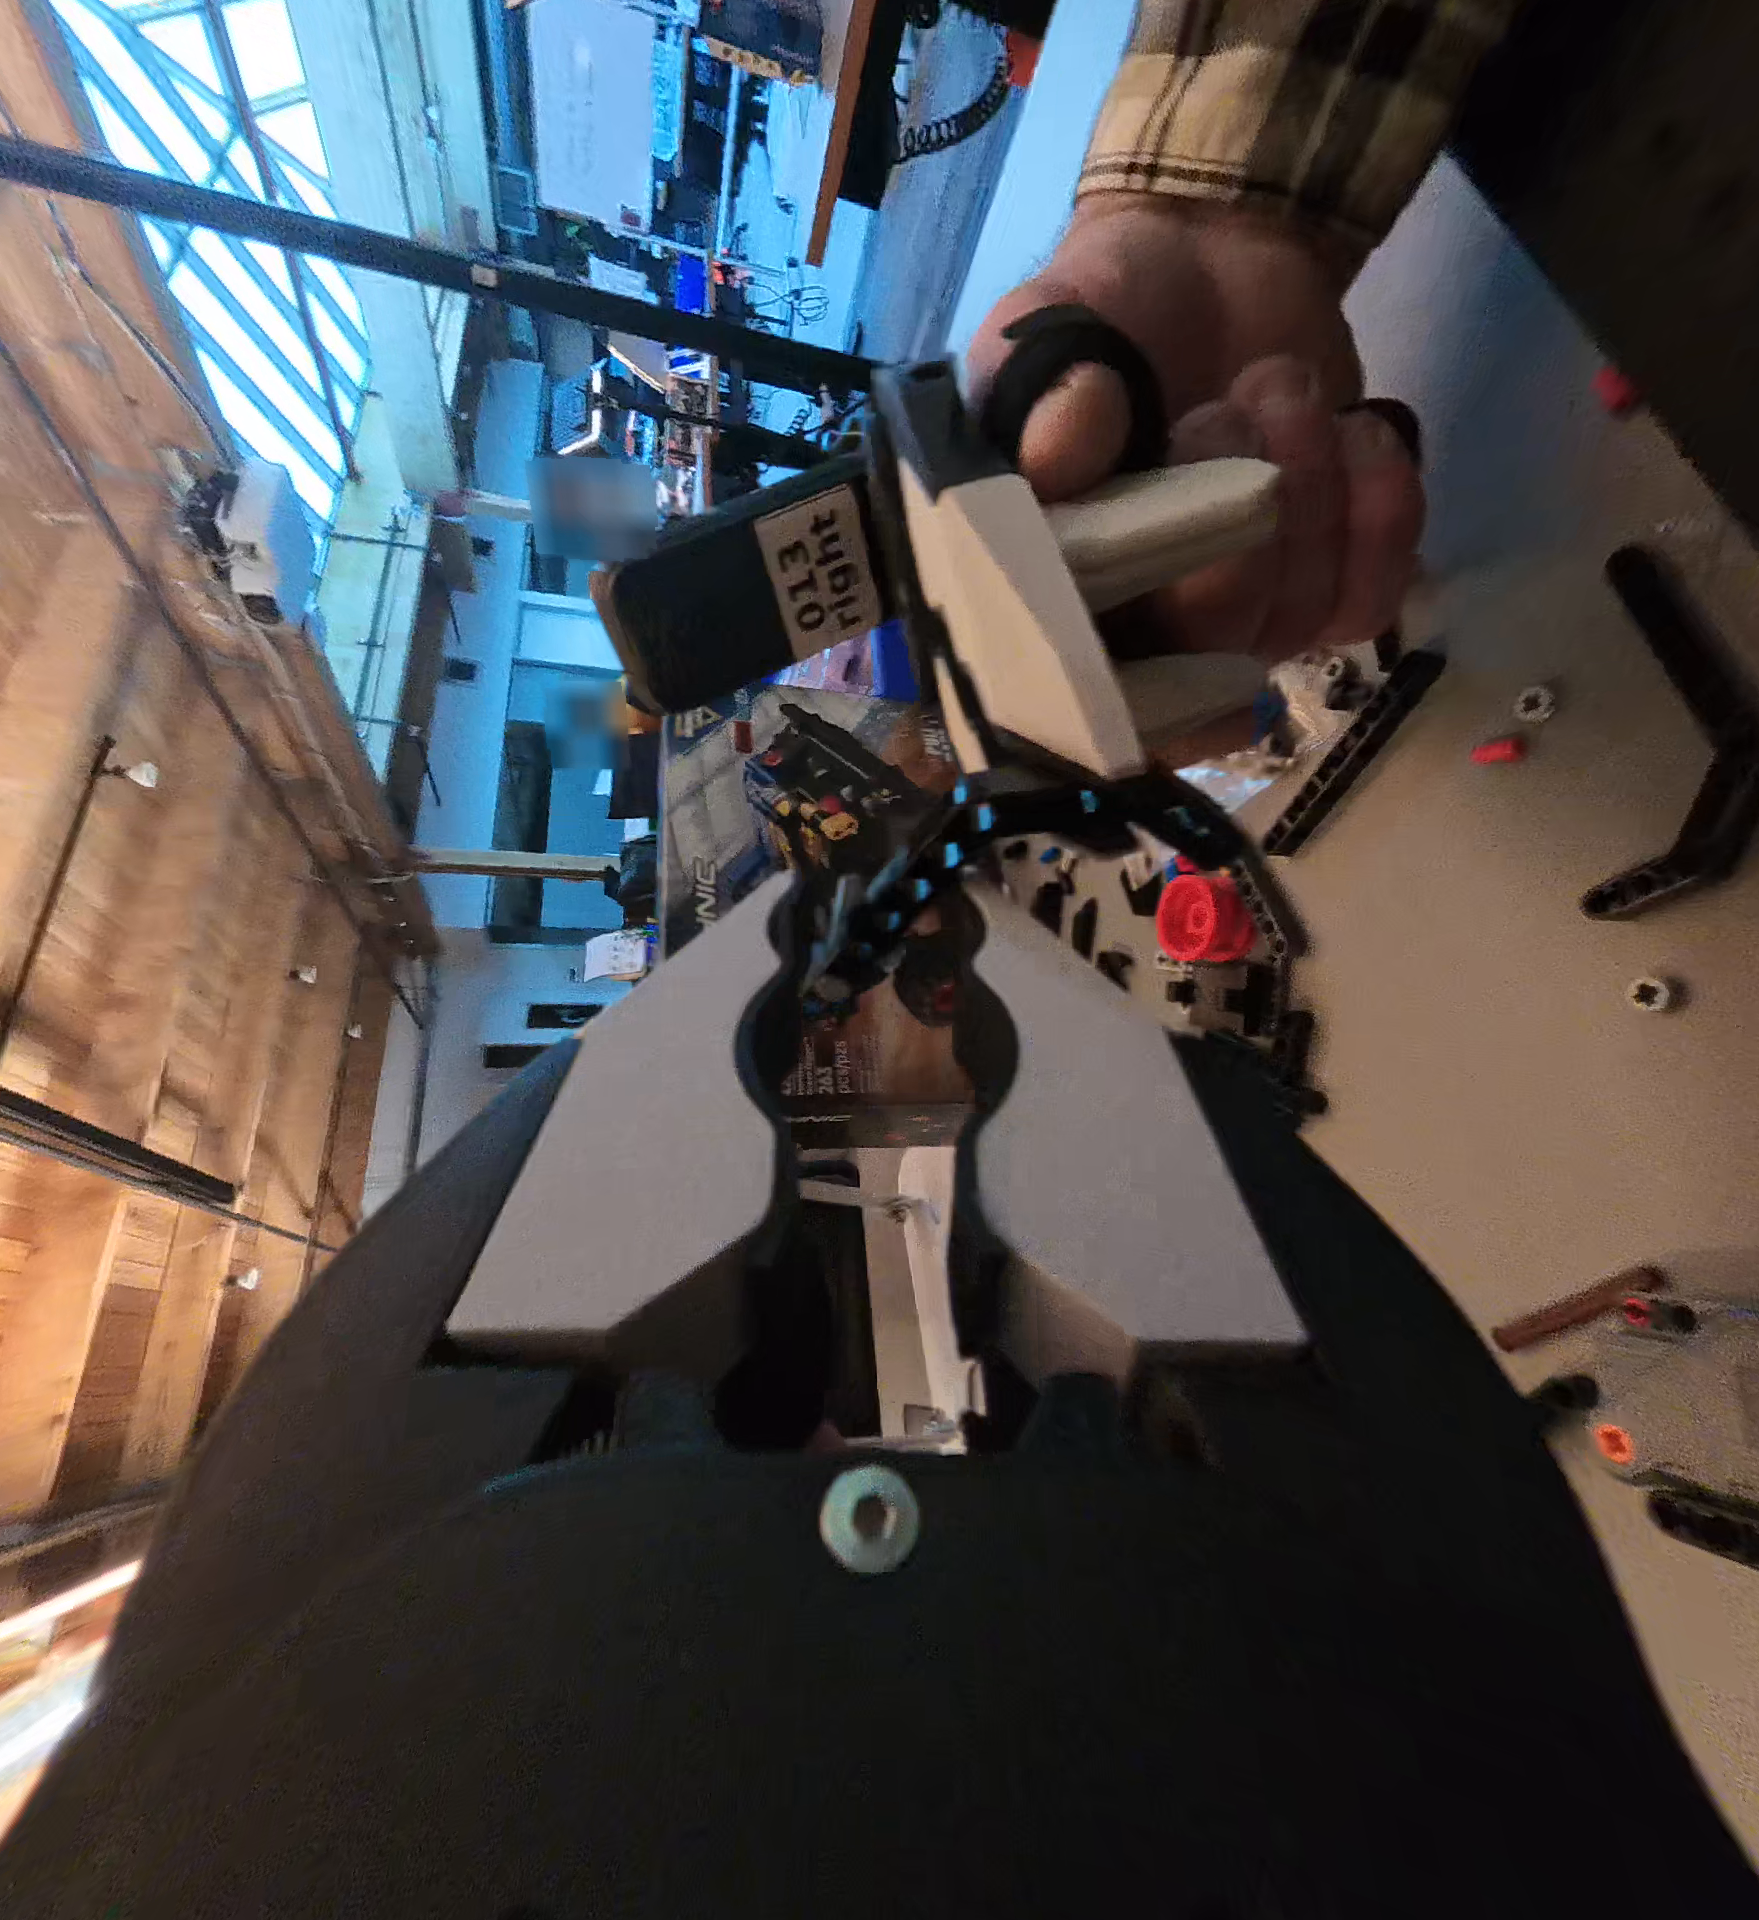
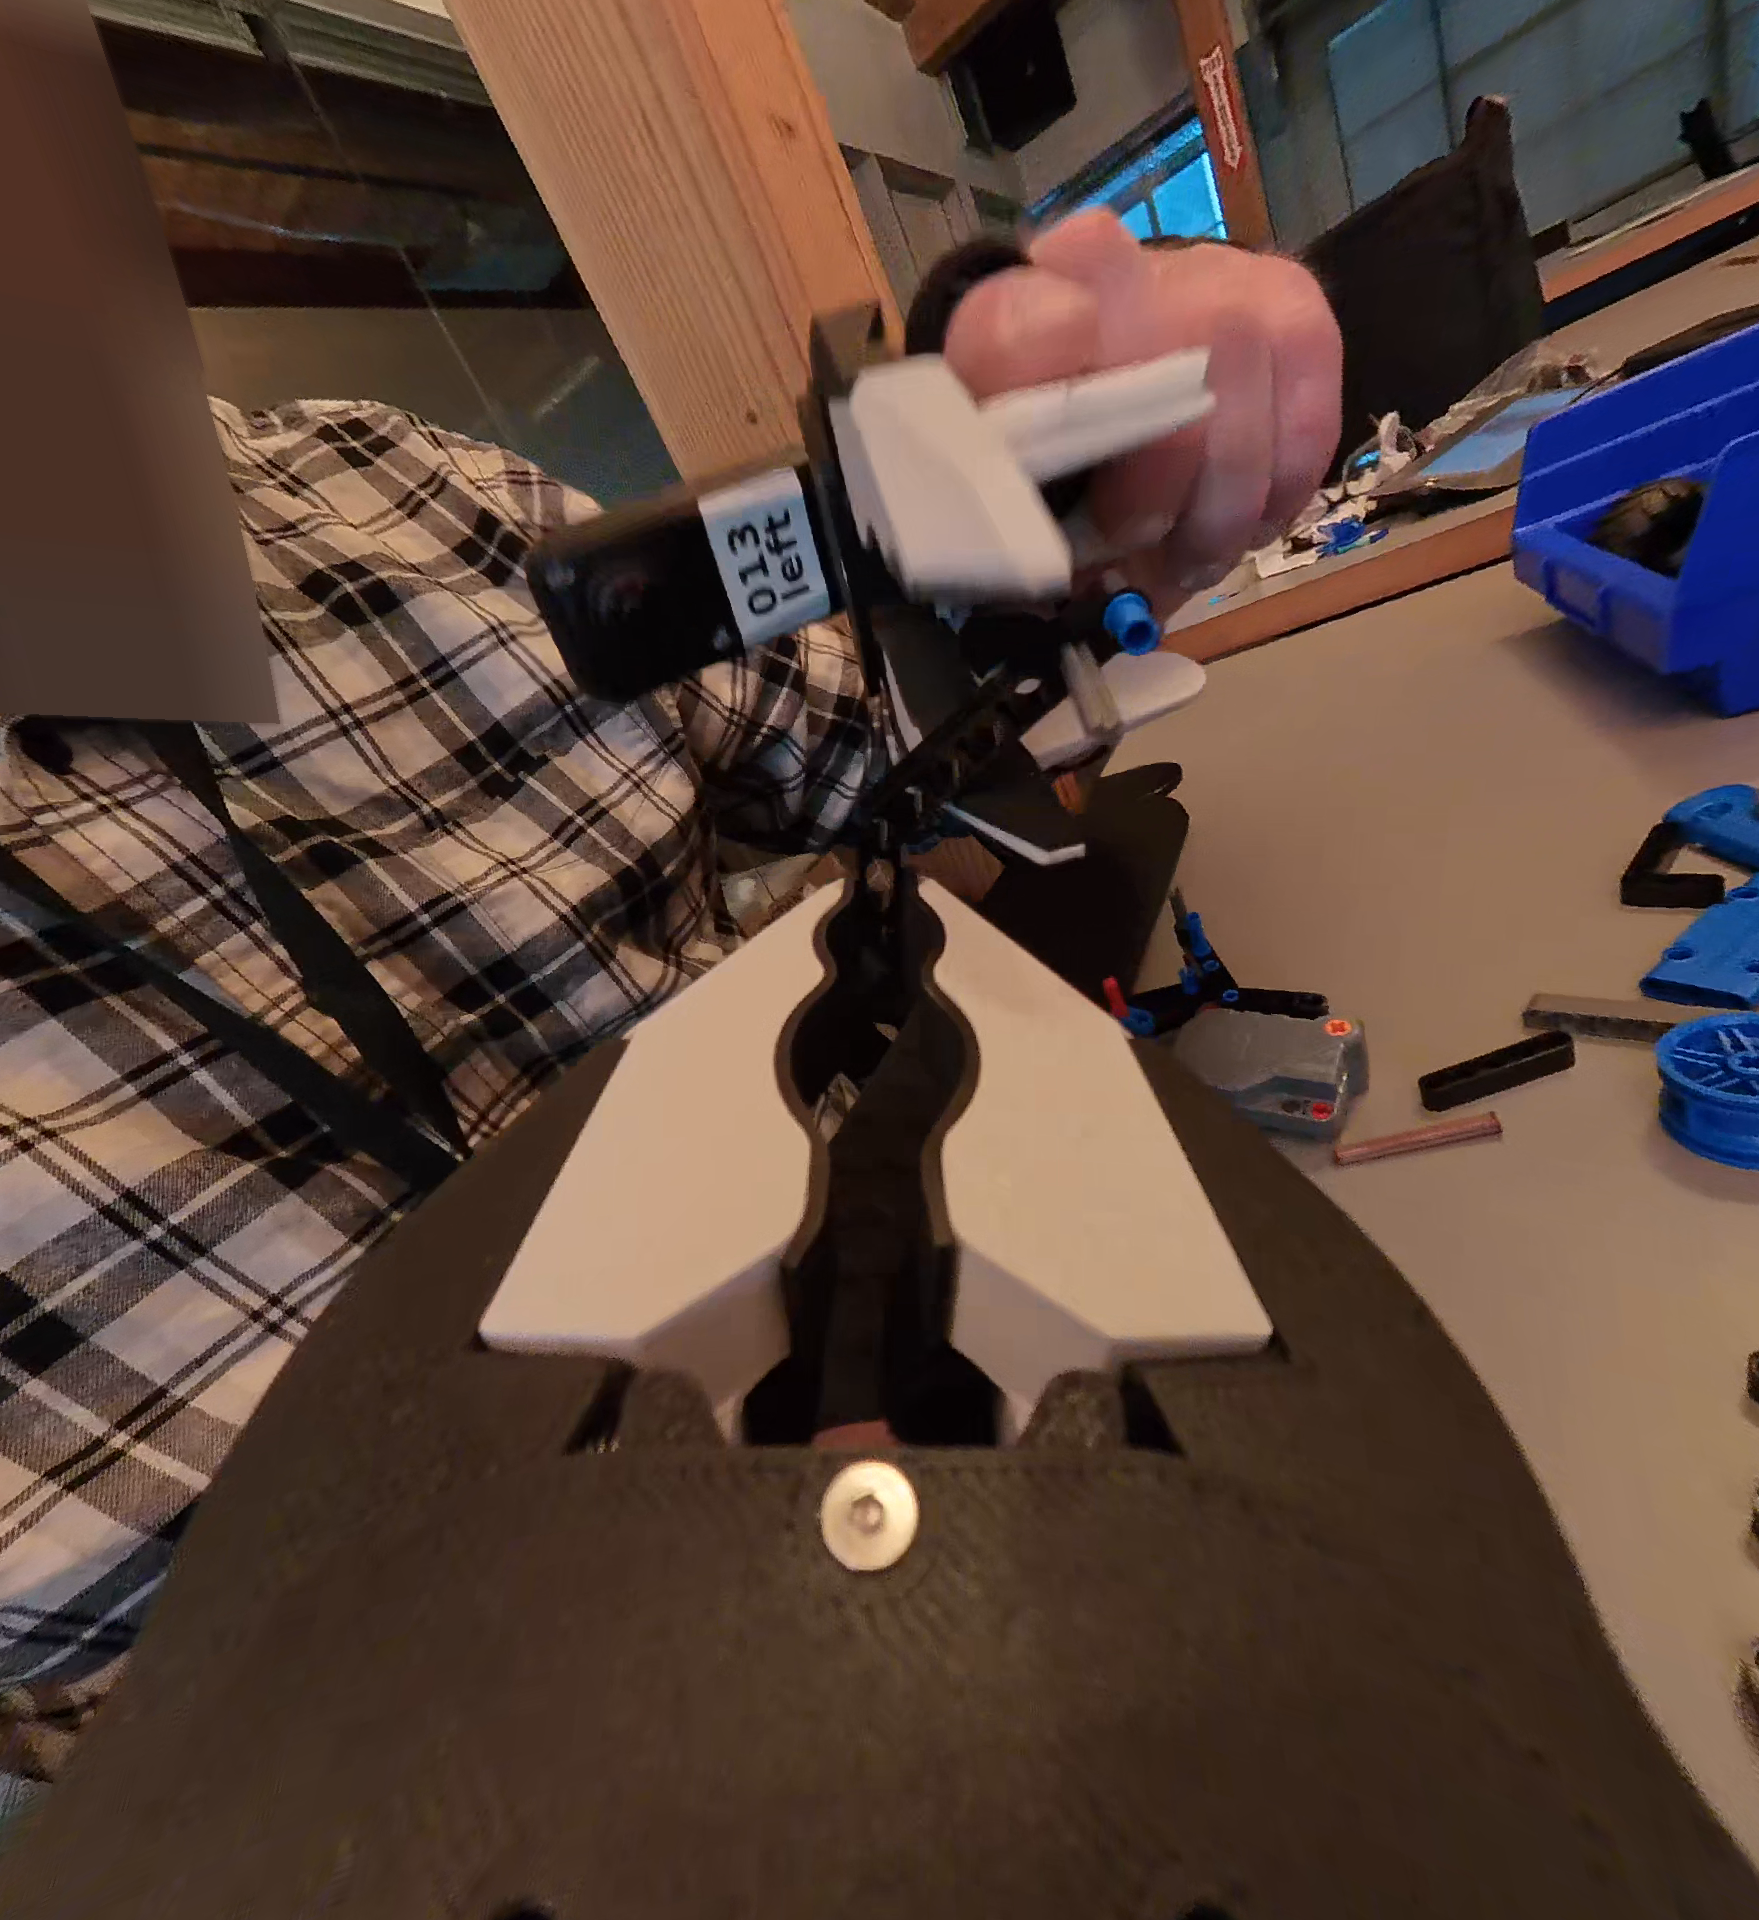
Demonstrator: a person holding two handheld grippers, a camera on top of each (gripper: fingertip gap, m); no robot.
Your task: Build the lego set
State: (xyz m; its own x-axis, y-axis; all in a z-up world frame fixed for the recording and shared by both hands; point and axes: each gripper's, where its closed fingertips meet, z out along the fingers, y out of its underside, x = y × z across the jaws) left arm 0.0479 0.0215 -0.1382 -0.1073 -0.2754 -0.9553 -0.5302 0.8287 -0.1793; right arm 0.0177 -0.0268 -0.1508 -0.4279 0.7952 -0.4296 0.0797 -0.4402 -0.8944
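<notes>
- Grey-padded fingers of the left gripper (image 1: 880, 914) are pressing together at their tips on a black beam assembly (image 1: 916, 883) with light blue pins, holding it up off the table (image 1: 1540, 1122).
- Matching grey fingers of the right gripper (image 2: 880, 894) are closing on a thin black part of the same lego assembly (image 2: 968, 727), which is hanging in the air between the two tools; its black beam is running up toward a blue pin (image 2: 1129, 620).
- Just past the left tips, a red round piece (image 1: 1202, 920) is sitting on a grey and black stretch of the build.
- Beside the right gripper, a grey block (image 2: 1275, 1070) with black and blue parts on it is lying on the table, with a brown axle (image 2: 1420, 1138) and a short black beam (image 2: 1496, 1070) next to it.
- Farther right, a blue wheel rim (image 2: 1753, 1091) and blue panels (image 2: 1758, 883) are resting near the table's edge of view.
- In the left wrist view, a black angled beam (image 1: 1701, 748), small red pieces (image 1: 1498, 750) and a long black beam (image 1: 1358, 748) are lying scattered on the table.
- Behind the build, the lego box (image 1: 729, 821) is standing.
- Farther back, a hand (image 1: 1259, 457) in a plaid sleeve is gripping the right tool, and another hand (image 2: 1176, 395) is gripping the left one.
- At the far side, a blue bin (image 2: 1685, 540) is sitting on the table.
</notes>
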